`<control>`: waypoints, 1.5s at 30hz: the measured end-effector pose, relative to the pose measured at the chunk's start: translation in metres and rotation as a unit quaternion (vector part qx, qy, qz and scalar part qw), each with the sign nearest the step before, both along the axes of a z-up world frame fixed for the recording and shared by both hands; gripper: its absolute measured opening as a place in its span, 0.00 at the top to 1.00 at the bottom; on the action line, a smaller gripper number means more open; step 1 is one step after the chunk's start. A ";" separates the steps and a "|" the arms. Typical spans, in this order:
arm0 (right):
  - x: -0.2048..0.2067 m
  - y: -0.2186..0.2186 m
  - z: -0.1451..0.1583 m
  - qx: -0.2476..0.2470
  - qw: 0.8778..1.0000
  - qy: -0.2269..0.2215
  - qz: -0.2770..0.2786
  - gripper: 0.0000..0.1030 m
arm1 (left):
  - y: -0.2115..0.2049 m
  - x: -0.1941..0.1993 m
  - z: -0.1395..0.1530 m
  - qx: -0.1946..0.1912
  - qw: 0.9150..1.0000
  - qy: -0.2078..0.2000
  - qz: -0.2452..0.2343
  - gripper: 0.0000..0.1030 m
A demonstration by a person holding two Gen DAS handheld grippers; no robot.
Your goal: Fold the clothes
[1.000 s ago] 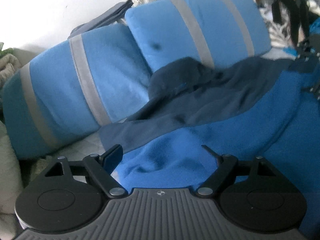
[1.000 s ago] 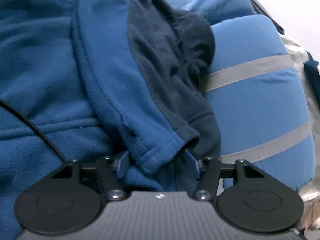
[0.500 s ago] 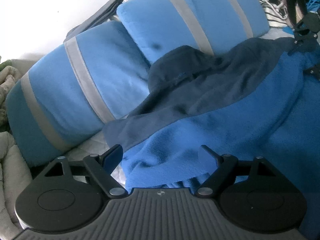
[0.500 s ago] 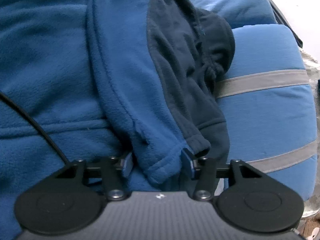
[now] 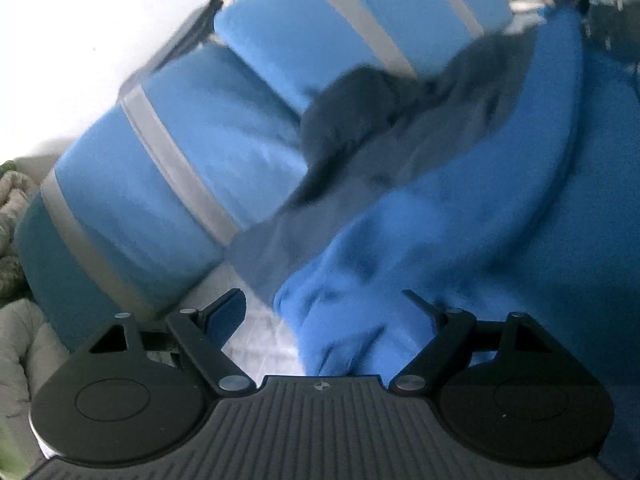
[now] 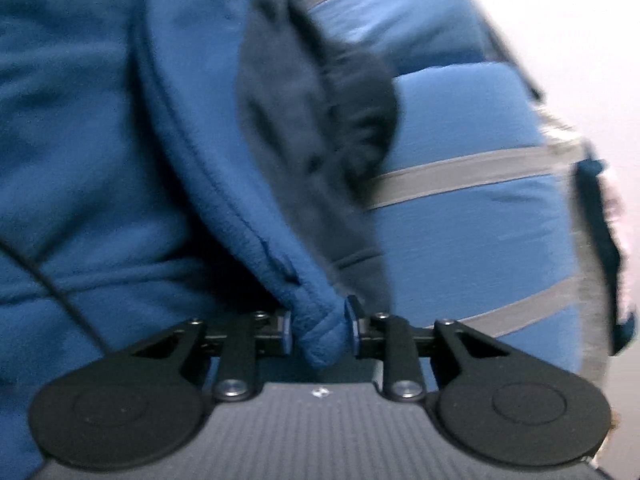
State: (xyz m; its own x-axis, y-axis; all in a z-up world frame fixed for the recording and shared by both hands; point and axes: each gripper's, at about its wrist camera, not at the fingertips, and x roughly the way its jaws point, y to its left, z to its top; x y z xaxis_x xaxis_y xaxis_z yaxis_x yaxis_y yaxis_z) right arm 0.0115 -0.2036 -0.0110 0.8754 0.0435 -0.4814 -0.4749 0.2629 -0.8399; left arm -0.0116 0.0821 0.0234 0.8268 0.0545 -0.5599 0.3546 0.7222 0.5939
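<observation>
Right wrist view: the right gripper (image 6: 319, 326) is pinching a rolled, stitched hem of the fuzzy blue fleece (image 6: 100, 140) between its jaws, the dark navy lining (image 6: 316, 120) bunching just beyond them. Past that, plump blue pillows (image 6: 472, 232) with grey stripes are lying. In the left wrist view, the left gripper (image 5: 324, 312) is holding its jaws wide apart, a soft fold of fleece (image 5: 460, 208) lying between them against the right jaw, over quilted white bedding (image 5: 256, 348).

Blue fleece jacket (image 6: 100, 160) with navy panel (image 5: 400, 148), rumpled, draped against striped pillows.
</observation>
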 end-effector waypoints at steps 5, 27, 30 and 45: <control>-0.005 0.007 0.002 -0.010 1.000 -0.021 0.004 0.75 | 0.024 0.009 -0.021 0.025 0.999 0.037 0.028 0.19; 0.026 -0.017 0.023 0.064 0.986 -0.102 -0.118 0.76 | 0.057 0.018 -0.027 0.052 0.998 0.011 0.040 0.19; 0.028 -0.018 0.025 0.066 0.985 -0.104 -0.122 0.76 | 0.047 0.014 -0.034 0.093 0.995 0.009 0.018 0.19; 0.029 -0.019 0.028 0.077 0.981 -0.115 -0.135 0.76 | 0.020 0.003 -0.029 0.045 0.994 0.048 -0.083 0.57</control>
